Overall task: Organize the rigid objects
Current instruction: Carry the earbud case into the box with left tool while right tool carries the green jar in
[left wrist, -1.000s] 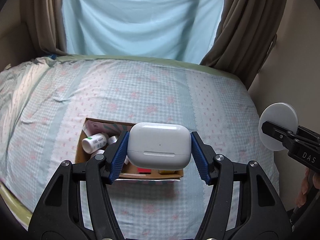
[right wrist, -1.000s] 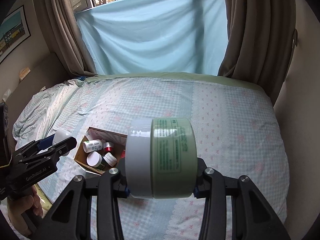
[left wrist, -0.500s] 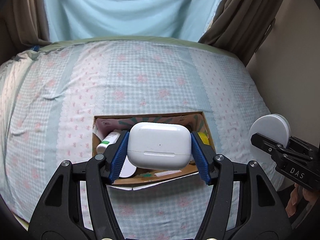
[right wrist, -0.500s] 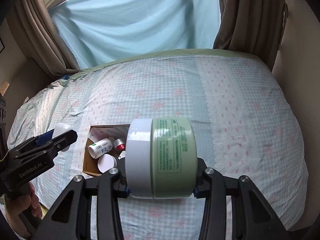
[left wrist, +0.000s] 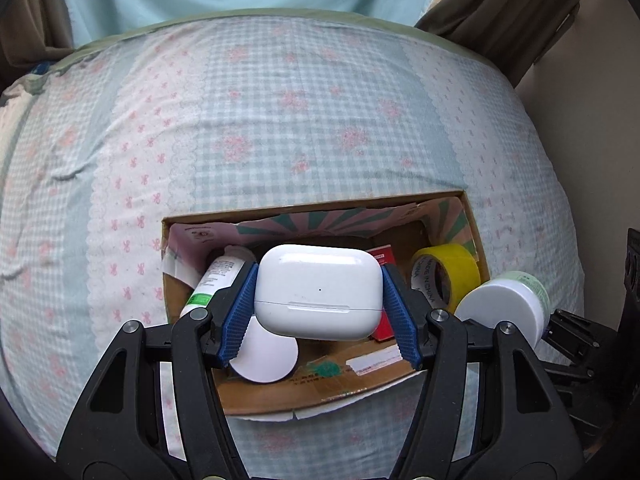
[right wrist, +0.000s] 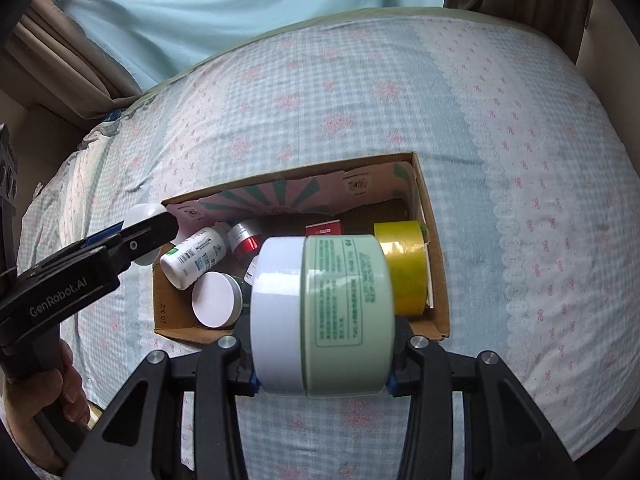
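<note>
My left gripper (left wrist: 318, 300) is shut on a white earbud case (left wrist: 318, 290), held just above an open cardboard box (left wrist: 474, 236) on the bed. My right gripper (right wrist: 322, 320) is shut on a pale green jar with a white lid (right wrist: 320, 314), lying sideways between the pads over the box's near edge (right wrist: 440, 280). That jar (left wrist: 504, 304) also shows at the right of the left wrist view. The left gripper's black finger (right wrist: 144, 232) reaches in over the box's left end. Inside the box lie a white bottle (right wrist: 196, 256), a yellow tape roll (right wrist: 404, 268), a white-lidded tin (right wrist: 216, 300), a red-banded item (right wrist: 246, 238) and a red packet (right wrist: 324, 228).
The box rests on a bed with a blue checked, pink-flowered sheet (left wrist: 280, 120). A pale blue cloth (right wrist: 240, 0) and brown curtains (left wrist: 500, 12) hang behind the bed. A wall (left wrist: 592, 80) stands close on the right. A hand (right wrist: 52, 404) holds the left gripper's handle.
Both grippers have come down and forward toward the box, tilting more steeply downward. The box now looms large under them. Each still holds its object.
</note>
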A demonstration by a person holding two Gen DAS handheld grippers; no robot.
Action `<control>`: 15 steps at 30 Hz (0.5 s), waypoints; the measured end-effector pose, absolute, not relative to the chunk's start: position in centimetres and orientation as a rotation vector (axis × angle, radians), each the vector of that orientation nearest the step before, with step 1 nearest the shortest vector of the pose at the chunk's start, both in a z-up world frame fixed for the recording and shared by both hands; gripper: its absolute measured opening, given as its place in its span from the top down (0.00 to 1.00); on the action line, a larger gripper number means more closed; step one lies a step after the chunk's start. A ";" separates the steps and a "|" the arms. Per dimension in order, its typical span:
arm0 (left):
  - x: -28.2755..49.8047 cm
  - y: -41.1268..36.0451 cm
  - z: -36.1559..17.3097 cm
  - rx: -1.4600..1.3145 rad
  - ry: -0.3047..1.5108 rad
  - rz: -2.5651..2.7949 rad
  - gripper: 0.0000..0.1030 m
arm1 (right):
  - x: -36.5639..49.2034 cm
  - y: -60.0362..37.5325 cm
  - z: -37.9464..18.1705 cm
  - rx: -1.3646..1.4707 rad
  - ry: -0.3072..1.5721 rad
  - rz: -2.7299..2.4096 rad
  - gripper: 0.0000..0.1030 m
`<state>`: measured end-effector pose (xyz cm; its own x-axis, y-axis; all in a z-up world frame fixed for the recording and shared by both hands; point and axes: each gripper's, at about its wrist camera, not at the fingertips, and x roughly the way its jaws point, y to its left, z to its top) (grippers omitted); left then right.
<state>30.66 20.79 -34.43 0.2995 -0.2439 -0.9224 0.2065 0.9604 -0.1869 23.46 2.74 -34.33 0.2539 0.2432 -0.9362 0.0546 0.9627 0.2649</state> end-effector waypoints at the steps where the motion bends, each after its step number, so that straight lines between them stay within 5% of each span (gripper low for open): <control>1: 31.3 20.6 -35.2 -0.027 1.240 -0.304 0.44 | 23.9 3.0 -35.1 0.263 1.325 0.132 0.61; 15: 35.3 18.9 -43.1 0.070 1.359 -0.330 0.44 | 26.2 6.0 -43.2 0.365 1.462 0.198 0.61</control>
